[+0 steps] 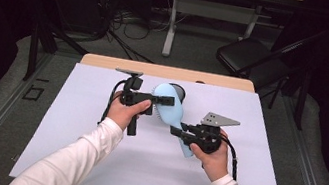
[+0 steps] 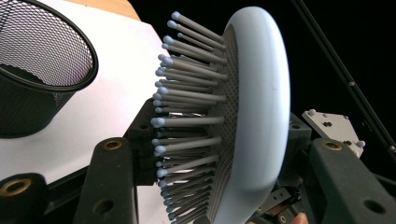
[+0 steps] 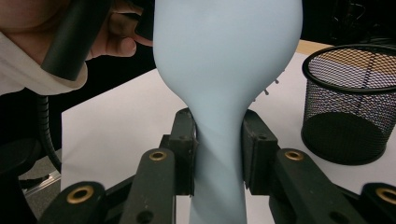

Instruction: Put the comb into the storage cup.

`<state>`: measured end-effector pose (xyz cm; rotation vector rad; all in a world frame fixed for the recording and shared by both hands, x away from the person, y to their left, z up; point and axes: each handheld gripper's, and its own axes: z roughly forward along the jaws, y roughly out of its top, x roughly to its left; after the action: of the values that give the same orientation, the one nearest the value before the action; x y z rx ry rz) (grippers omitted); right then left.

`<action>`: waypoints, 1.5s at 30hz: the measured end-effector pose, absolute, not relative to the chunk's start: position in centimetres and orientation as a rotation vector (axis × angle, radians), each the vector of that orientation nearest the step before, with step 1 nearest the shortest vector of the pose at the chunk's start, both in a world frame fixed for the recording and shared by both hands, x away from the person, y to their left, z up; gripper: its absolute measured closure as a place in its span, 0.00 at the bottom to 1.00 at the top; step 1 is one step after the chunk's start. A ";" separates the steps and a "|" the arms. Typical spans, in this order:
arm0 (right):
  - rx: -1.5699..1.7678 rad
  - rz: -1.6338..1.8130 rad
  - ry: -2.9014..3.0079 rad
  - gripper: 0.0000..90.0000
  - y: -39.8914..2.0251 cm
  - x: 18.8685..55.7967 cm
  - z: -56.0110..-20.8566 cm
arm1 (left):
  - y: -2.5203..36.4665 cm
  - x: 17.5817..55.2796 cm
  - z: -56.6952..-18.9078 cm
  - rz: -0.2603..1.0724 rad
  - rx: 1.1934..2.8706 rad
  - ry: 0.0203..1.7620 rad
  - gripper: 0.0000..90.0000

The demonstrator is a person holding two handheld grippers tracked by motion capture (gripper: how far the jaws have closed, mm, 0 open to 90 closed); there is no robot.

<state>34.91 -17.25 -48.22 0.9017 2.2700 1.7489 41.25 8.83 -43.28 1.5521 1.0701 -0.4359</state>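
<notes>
Pale blue hairbrush (image 1: 172,108) held off the white table sheet (image 1: 71,122) between two hand-held grippers, slightly right of centre in the high view. The brush runs diagonally there, its broad oval head toward the upper left and its narrow handle toward the lower right.

Left gripper (image 1: 158,100), centre of the high view: its jaws are clenched across the brush head. In the left gripper view one jaw pad sits among the grey bristles (image 2: 187,116) on the left of the frame, and the other presses the smooth blue back of the head on the right. The bristles point toward the frame's left, each tipped with a small pale bead.

Right gripper (image 1: 177,130), lower right of centre in the high view: its jaws are grasping the brush handle. In the right gripper view the two black pads touch the narrow neck of the handle from either side at lower centre, and the head widens upward to the top edge.

Black wire-mesh cup (image 3: 350,102): upright on the white sheet, at the right edge of the right gripper view and at the upper left of the left gripper view, close behind the brush but apart from it.

A white-sleeved forearm (image 1: 72,163) enters from the bottom of the high view behind each gripper.
</notes>
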 end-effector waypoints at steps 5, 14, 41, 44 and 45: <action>0.903 1.742 2.262 0.76 -17.3 34.9 -48.2 | 8.9 41.4 -43.4 -0.454 1.537 1.096 0.53; 0.913 1.736 2.249 0.68 -17.4 35.0 -48.1 | 9.2 41.7 -43.5 -0.444 1.532 1.125 0.53; 0.932 1.656 2.269 0.39 -17.2 35.7 -48.1 | 10.3 42.4 -43.7 -0.394 1.515 1.160 0.53; 0.921 1.666 2.262 0.39 -17.3 35.6 -48.0 | 10.5 42.6 -43.7 -0.383 1.514 1.160 0.53; 0.925 1.668 2.260 0.39 -17.3 35.6 -47.9 | 10.6 42.6 -43.7 -0.381 1.514 1.162 0.53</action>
<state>35.56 -17.32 -47.88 0.9252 2.2603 1.6682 42.60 10.56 -43.71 1.5138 1.1616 -0.3812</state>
